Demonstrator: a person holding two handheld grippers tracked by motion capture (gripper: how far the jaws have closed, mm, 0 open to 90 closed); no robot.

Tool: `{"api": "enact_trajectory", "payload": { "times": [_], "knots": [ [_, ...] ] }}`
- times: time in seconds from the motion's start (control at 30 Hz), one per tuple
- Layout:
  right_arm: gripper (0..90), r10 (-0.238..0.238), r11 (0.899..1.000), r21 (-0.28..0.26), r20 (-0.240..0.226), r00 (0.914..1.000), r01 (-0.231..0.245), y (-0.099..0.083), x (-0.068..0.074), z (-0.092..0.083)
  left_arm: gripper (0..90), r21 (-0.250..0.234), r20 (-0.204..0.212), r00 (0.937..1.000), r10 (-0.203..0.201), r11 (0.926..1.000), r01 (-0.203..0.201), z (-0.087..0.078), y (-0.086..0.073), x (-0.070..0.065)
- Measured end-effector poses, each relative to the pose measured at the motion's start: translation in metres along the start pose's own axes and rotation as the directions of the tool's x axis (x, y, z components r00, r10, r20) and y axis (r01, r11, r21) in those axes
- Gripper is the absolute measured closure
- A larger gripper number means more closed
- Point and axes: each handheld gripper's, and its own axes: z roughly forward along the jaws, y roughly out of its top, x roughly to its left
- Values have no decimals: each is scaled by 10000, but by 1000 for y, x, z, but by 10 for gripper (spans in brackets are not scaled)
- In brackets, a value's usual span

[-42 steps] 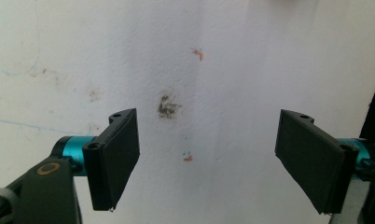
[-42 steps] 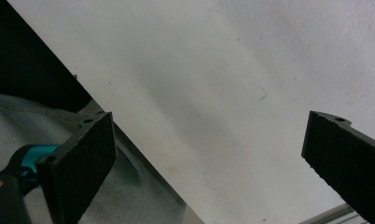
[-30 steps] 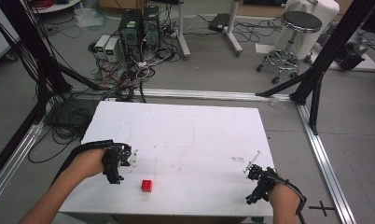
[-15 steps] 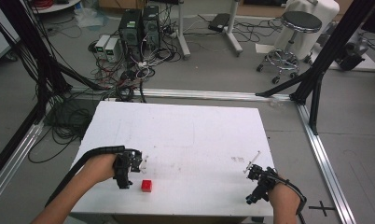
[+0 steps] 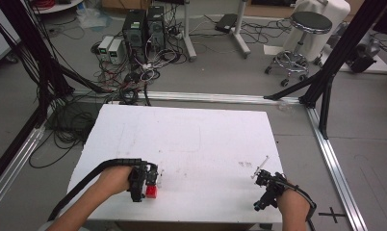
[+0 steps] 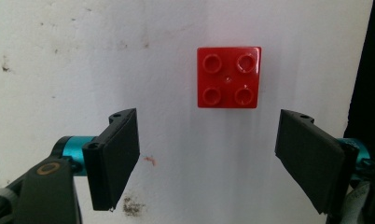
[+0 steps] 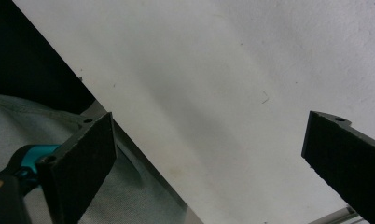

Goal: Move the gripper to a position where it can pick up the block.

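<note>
Cables [image 5: 61,110] lie in a black tangle on the floor off the table's left edge, and two computer towers [image 5: 143,31] stand beyond the far side. On the white table [image 5: 191,139] itself, near the front left, the person's left hand [image 5: 112,180] holds the left gripper [image 5: 150,180] low over the surface, just beside a small red brick [image 5: 152,192] that sits close to the front edge. From the left gripper view the brick [image 6: 228,77] lies flat with its four studs facing the camera, ahead of the jaws and a little toward the right-hand one, touching neither; the jaws stand spread wide, with bare, lightly stained tabletop between them. Across the table, well apart from the brick, the right hand [image 5: 290,204] holds the right gripper [image 5: 264,185] at the front right corner. In the right gripper view its jaws are likewise spread wide with nothing between them, over plain white surface, and the table's edge runs diagonally through that view with grey floor below it. A black-seated stool [image 5: 304,36] stands on the floor at the far right.
</note>
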Motion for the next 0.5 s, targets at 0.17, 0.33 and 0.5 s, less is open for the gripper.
{"api": "enact_trajectory", "payload": {
  "times": [0.17,0.33,0.5],
  "knots": [
    [25,46,10000,9,-10,10000,-46,0,0,1,222,37,24,10000,-8,10000,8,4,4,-2],
    [25,56,10000,20,-23,10000,-56,0,0,1,222,107,111,9998,152,9998,-153,11,11,-7],
    [25,64,10000,7,-32,10000,-64,0,0,1,222,116,208,9997,141,9998,-143,16,15,-7]
  ]
}}
